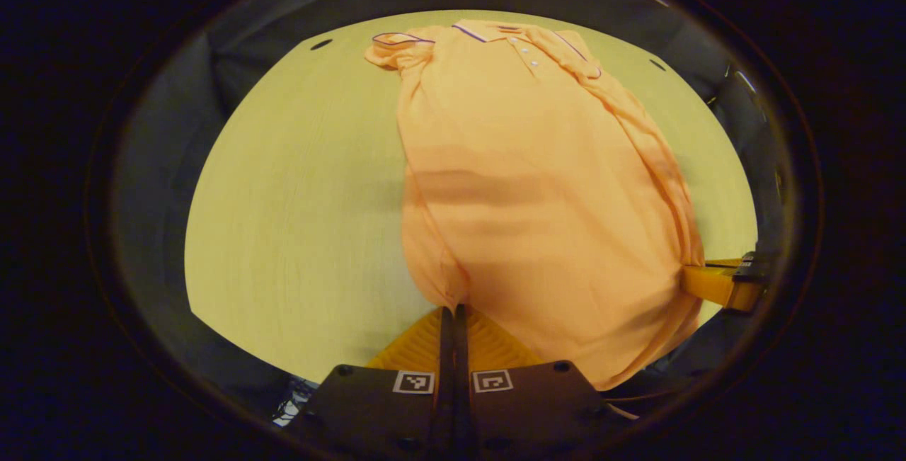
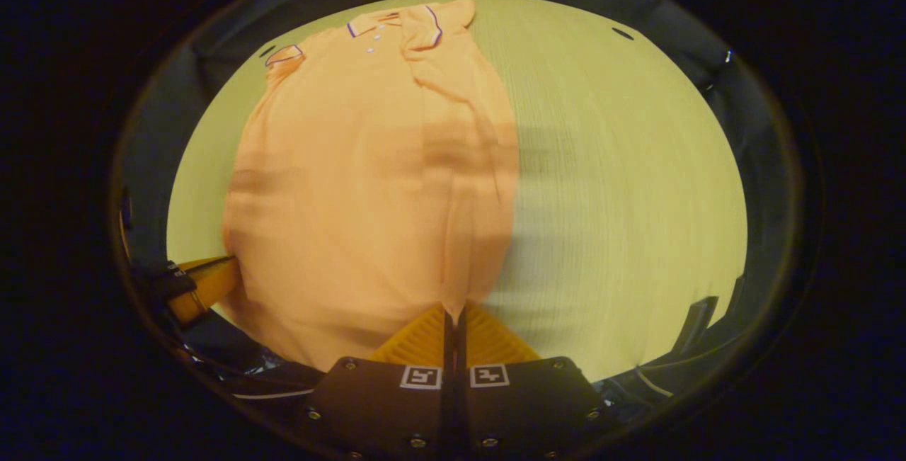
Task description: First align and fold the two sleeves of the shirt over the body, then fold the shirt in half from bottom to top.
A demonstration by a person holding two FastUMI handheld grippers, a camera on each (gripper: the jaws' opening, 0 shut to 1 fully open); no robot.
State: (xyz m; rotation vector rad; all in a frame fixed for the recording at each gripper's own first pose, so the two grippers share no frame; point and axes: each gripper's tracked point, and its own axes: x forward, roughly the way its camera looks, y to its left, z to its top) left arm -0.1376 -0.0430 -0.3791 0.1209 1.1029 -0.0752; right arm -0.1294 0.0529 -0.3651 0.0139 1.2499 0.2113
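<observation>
Orange knit cloth with thin dark piping: the shirt (image 1: 538,185) lies lengthwise on the pale wood-grain table (image 1: 297,199), its collar (image 1: 495,30) and small white buttons (image 1: 527,54) at the far end and its hem at the near edge, lifted off the surface. In the left gripper view the shirt sits right of centre, one short sleeve (image 1: 396,47) bunched at the far left and the other side gathered in a long fold down the right. The left gripper (image 1: 454,311) has its two fingers pressed together on the near left corner of the hem, with the cloth rising straight from the closed tips. The right gripper (image 1: 715,280) shows at the right edge of that view, nipped onto the hem's other corner. In the right gripper view the shirt (image 2: 368,185) lies left of centre, and the right gripper (image 2: 453,314) is closed tight on a pinch of hem at its near right corner; the left gripper (image 2: 205,280) holds the cloth at the lower left. No brand or readable writing shows on the shirt; each gripper body carries two small square black-and-white marker tags (image 1: 453,381). Dark booth cloth (image 1: 233,57) rings the table.
</observation>
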